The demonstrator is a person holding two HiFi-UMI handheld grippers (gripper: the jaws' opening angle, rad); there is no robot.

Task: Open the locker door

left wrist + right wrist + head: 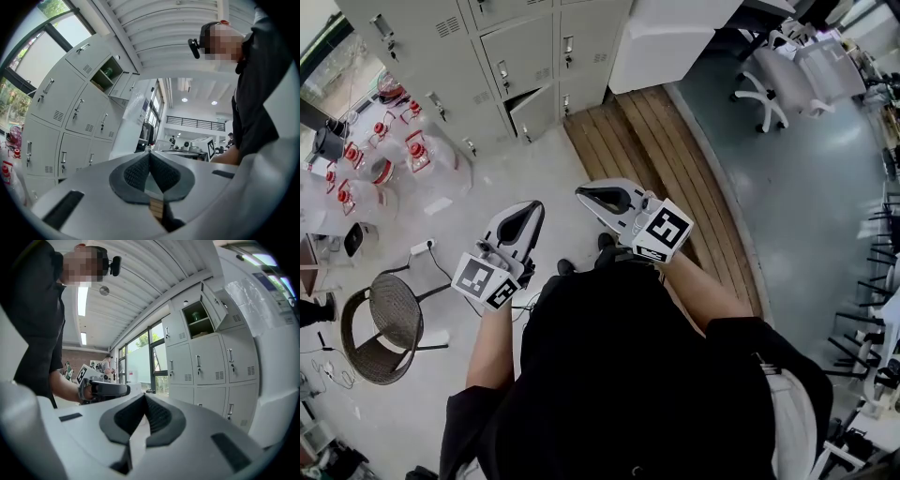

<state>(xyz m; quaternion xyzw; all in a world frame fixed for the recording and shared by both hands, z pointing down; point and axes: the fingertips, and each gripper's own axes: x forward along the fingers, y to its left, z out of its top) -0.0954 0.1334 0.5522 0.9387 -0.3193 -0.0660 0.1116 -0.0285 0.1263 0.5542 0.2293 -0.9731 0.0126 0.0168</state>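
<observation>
Locker bank of pale grey metal point(422, 37) stands ahead, out of reach. Both the left claw point(532, 211) and right claw point(589, 193) are pressed together, empty. Advised: approach, spread one claw, pinch a small door handle point(503, 71), swing outward.

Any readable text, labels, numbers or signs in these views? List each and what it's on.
Nothing legible.
Left marker cube, right marker cube: square patterns only, no letters.
Red-capped jugs: any print too small to read.
White cabinet's panel: blurred, unreadable.
Lockers: no labels or numbers visible on the doors.
</observation>
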